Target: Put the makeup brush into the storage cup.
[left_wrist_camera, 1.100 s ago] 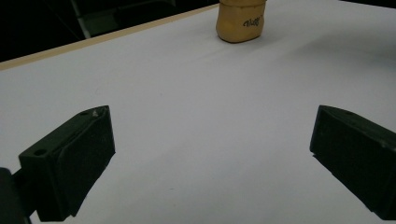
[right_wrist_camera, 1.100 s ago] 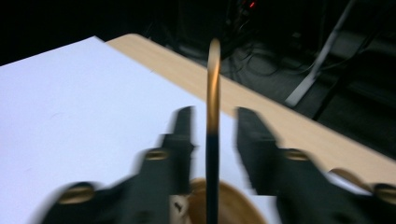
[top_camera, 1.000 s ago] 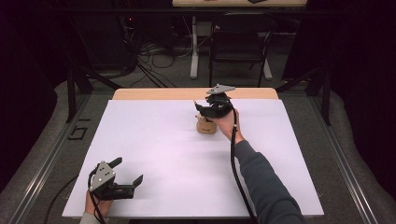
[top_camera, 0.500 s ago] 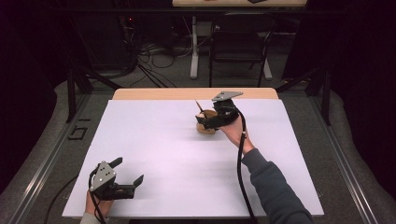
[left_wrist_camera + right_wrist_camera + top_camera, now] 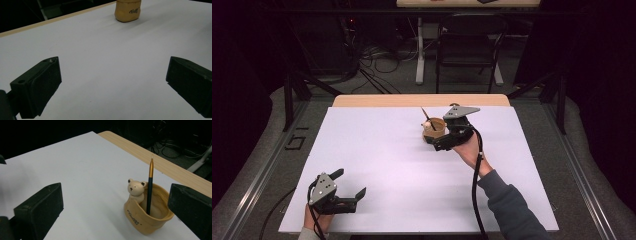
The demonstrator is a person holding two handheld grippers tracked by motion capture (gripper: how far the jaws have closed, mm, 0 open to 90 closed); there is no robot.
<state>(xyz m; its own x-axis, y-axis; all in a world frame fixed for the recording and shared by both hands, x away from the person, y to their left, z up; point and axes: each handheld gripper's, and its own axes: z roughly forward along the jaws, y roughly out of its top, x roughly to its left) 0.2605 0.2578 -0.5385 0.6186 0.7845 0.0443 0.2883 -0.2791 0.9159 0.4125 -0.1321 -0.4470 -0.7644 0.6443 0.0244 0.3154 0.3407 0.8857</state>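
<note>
Tan bear-faced pen cup (image 5: 146, 216) upright near table's far edge, dark pencil (image 5: 149, 190) standing inside, tip up

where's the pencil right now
The pencil stands in the bear-shaped holder at the table's far middle in the high view, just left of the open right tongs.

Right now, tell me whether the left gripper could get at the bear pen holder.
Probably yes, though only with a long reach. The left gripper sits open at the near edge, and bare white table lies between it and the pen holder; only the right gripper crowds its far side.
</note>
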